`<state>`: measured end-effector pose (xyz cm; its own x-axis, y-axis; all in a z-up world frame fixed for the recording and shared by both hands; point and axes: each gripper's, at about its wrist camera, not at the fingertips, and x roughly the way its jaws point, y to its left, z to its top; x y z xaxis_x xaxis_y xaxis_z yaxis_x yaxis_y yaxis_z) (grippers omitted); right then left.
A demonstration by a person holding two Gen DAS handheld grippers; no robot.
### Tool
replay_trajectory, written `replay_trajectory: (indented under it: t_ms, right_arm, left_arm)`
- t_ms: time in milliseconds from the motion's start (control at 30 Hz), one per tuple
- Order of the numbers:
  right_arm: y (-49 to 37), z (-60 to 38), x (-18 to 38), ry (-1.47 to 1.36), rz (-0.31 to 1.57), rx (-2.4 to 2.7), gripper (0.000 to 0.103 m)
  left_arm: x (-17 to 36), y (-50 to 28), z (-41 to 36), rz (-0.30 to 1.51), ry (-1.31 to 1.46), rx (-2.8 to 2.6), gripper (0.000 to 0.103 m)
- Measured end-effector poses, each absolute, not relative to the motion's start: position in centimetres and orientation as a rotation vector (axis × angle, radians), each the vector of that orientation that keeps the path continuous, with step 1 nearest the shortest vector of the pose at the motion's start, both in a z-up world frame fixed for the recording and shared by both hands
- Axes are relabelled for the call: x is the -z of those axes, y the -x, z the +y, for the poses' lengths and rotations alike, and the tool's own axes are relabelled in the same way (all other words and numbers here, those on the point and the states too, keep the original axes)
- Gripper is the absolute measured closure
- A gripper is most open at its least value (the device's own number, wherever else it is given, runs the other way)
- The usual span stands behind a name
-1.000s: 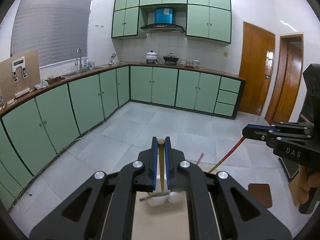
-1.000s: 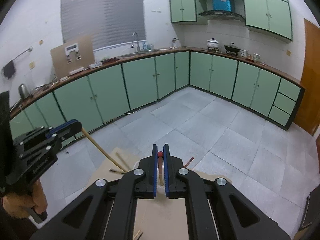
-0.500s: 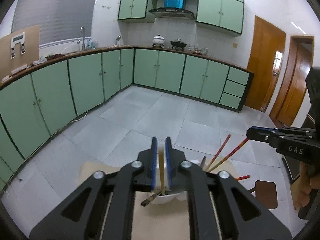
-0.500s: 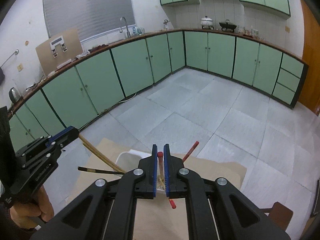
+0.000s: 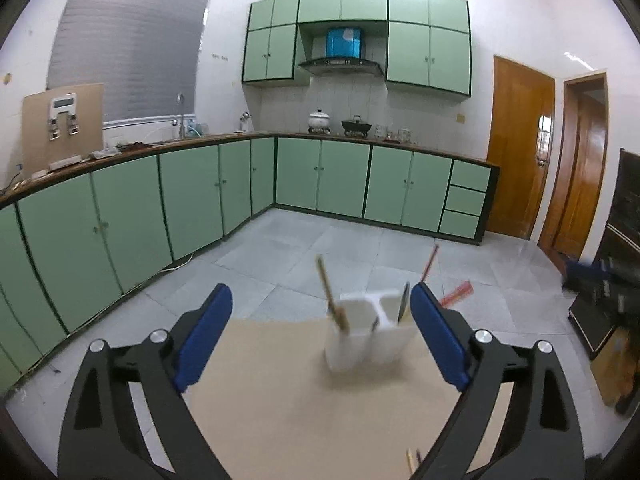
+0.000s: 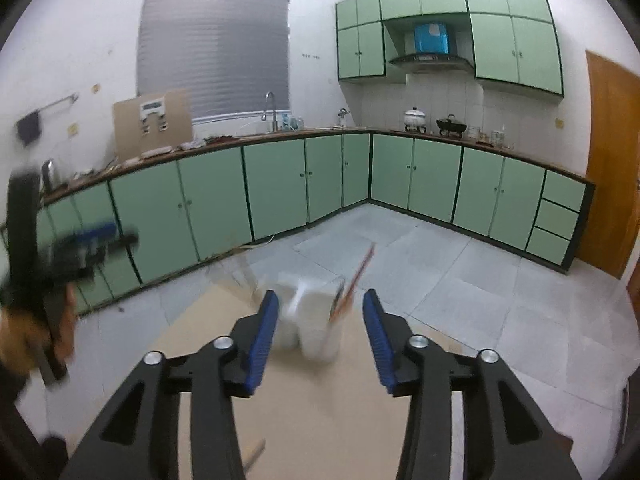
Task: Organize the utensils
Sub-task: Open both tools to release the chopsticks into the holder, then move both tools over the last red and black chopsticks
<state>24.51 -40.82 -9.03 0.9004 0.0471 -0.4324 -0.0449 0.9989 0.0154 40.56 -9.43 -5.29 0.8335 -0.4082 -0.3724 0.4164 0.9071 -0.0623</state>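
Both pairs of fingers spread wide and empty, left gripper (image 5: 320, 328) and right gripper (image 6: 318, 330) facing the white holder (image 5: 366, 332) on the table (image 5: 304, 408); inside it, chopsticks (image 5: 330, 292) probably light, stiff, slippery, best pinched mid-shaft.

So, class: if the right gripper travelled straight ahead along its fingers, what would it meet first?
Probably the white plastic two-compartment utensil holder on the tan cardboard sheet. It sits between the open right gripper fingers' line, with a red chopstick leaning out. Blur makes depth uncertain.
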Motion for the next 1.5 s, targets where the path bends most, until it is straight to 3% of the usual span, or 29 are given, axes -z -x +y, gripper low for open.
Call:
replay_trajectory:
  t_ms: [267,400,800,967,1300,1333,1400,1433,1500]
  right_arm:
    - [-10.9,-32.8,27.0,-0.041,0.616,-0.027,0.059]
    - [-8.0,-28.2,31.9,-0.011,0.674,-0.060,0.060]
    - [-8.9,-24.9,33.5,0.026,0.682,-0.096,0.060]
    - [-9.1,-26.2,33.7,0.005,0.679,-0.066,0.069]
    - [-9.4,-28.2,33.9,-0.016,0.678,-0.073,0.070]
    - [-9.6,-28.2,33.9,-0.016,0.678,-0.074,0.071]
    - [-10.0,-28.6,33.9,-0.028,0.684,-0.067,0.084]
    - [-10.1,-28.9,33.8,-0.038,0.688,-0.061,0.096]
    - [-10.2,-30.0,33.8,-0.068,0.693,-0.046,0.096]
  left_arm:
    - [11.6,-28.3,-2.7,0.356,-0.010,0.339,0.012]
    - [14.1,-25.0,-0.4,0.400,0.034,0.307,0.012]
    - [16.3,-21.3,0.1,0.437,0.047,0.302,0.012]
    - [16.8,-21.3,-0.4,0.453,0.038,0.315,0.012]
    - [19.2,-20.8,-1.0,0.508,0.035,0.310,0.012]
    - [19.3,-20.7,-1.1,0.509,0.037,0.309,0.012]
    - [19.6,-20.5,-1.1,0.514,0.037,0.312,0.012]
    - [19.7,-20.4,-1.3,0.516,0.038,0.313,0.012]
    - [20.0,-20.2,-1.8,0.524,0.039,0.321,0.012]
